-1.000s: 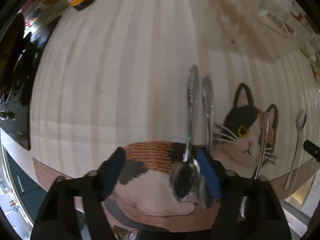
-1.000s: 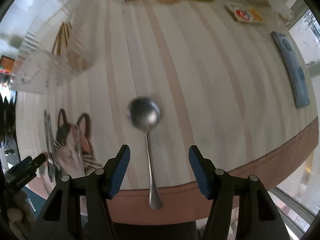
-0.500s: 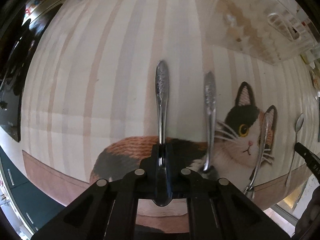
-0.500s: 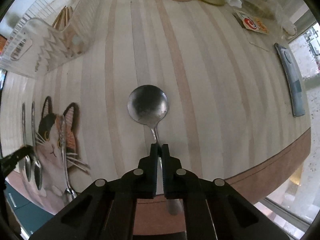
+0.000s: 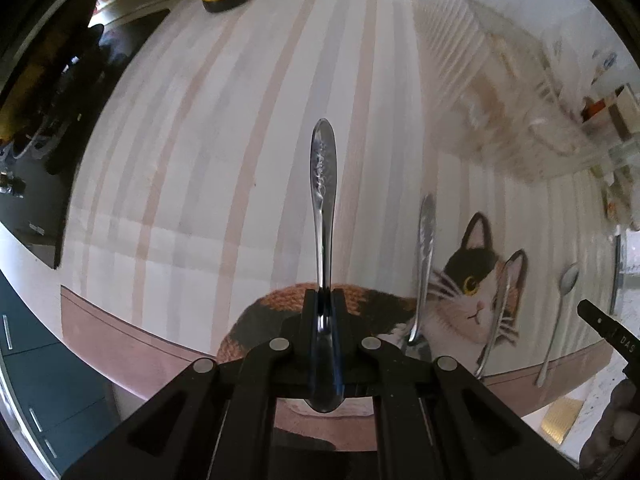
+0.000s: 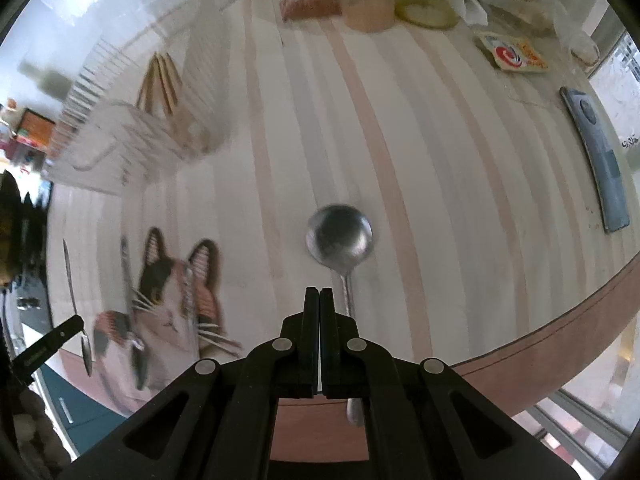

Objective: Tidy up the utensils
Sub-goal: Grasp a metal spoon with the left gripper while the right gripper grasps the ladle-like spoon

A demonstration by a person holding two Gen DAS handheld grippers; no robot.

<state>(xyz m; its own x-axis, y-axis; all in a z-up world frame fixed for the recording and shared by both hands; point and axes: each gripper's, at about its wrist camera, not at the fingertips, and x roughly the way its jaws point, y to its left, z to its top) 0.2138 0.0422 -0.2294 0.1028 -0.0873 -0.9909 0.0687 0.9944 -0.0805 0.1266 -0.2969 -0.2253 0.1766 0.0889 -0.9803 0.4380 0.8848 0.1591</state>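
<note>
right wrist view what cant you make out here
- Round spoon: the middle of its handle is hidden behind the right gripper.
- Clear rack: motion blur, contents unclear.
- Utensil on the cat mat: smeared, type unreadable.

Left wrist cam sits behind the left gripper (image 5: pixel 325 300), looks steeply down at the striped tablecloth (image 5: pixel 192 128) from close range, cat print (image 5: pixel 472 296) lower right, table edge at the bottom. Right wrist cam sits behind the right gripper (image 6: pixel 320 300), also steeply down and close, covering the cloth further right, with the cat print (image 6: pixel 168 300) at its lower left. Overlap: cat print, clear utensil rack (image 5: pixel 520 120) (image 6: pixel 132 128), and each cam catches the other gripper's tip at its frame edge.
</note>
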